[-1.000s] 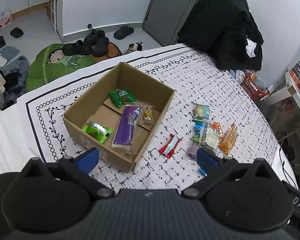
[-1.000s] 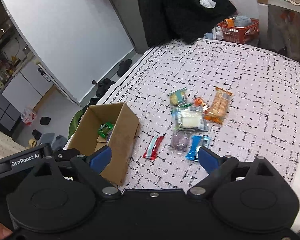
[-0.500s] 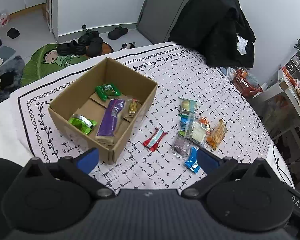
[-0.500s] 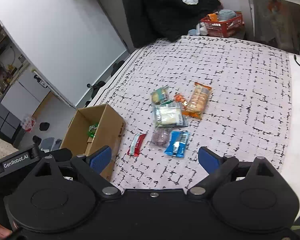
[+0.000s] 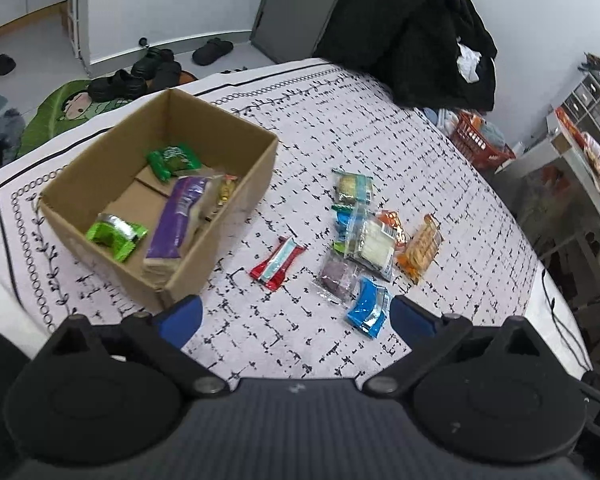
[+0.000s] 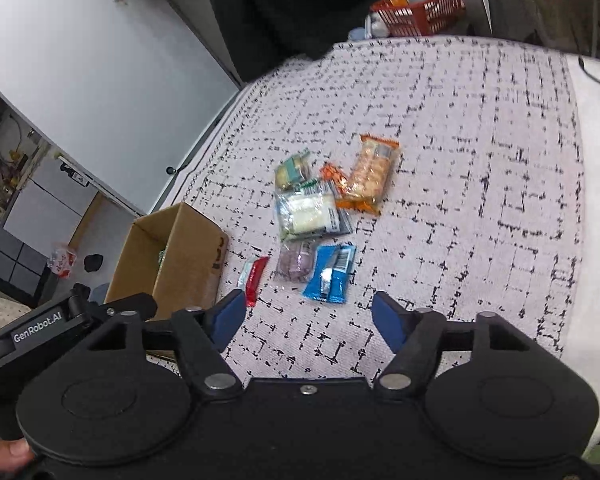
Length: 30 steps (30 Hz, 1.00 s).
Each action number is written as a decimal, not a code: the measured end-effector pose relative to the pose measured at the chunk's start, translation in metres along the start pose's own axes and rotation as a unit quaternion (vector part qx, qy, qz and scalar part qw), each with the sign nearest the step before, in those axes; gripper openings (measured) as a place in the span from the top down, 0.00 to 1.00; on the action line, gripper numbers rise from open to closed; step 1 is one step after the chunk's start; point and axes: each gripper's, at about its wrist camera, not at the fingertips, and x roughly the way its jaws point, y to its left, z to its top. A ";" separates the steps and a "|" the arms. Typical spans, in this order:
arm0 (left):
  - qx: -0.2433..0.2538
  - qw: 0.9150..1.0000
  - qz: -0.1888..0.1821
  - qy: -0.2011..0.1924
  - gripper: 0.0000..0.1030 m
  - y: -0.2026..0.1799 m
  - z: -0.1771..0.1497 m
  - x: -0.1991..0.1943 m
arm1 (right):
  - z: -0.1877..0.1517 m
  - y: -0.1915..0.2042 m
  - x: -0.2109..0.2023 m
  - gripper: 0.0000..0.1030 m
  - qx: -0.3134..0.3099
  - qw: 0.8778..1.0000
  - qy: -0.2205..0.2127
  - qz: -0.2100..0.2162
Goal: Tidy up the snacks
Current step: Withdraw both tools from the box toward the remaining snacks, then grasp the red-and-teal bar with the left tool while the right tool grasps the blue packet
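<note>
The cardboard box (image 5: 160, 208) served as the landmark: it sat open-topped on the patterned surface (image 5: 440, 168), so that packets could be dropped in from above. Inside it lay two green packets (image 5: 174, 160), a long purple pack (image 5: 176, 224) and a small clear-wrapped sweet, judged to be the part already sorted. To the right of the box, apart from its wall, lay a red bar (image 5: 278, 264). Farther right was the unsorted cluster: a purple sweet (image 5: 338, 274), a blue packet (image 5: 370, 306), a clear bag of white pieces (image 5: 370, 244), an orange cracker pack (image 5: 420, 250) and a teal-edged biscuit (image 5: 354, 188), several overlapping.

The left tool (image 5: 296, 316) stood wide and empty, hanging above the cloth just in front of the box corner. The right tool (image 6: 308, 320) had just been closing to a middling gap, with nothing between its pads; it hovered nearest the blue packet, probably narrowing to suit a slim wrapper.
</note>
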 end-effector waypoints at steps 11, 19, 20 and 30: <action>0.023 1.000 0.008 0.009 0.20 -0.012 0.007 0.047 | 0.012 -0.008 0.041 0.54 0.017 0.999 0.033 0.012; 0.045 0.999 0.020 0.020 0.37 -0.018 0.013 0.084 | 0.020 -0.016 0.075 0.59 0.036 0.997 0.067 0.009; 0.048 0.998 0.024 0.022 0.39 -0.019 0.013 0.089 | 0.021 -0.017 0.079 0.60 0.037 0.997 0.072 0.008; 0.071 0.996 0.047 0.024 0.46 -0.022 0.020 0.128 | 0.030 -0.016 0.117 0.61 0.034 0.993 0.109 -0.005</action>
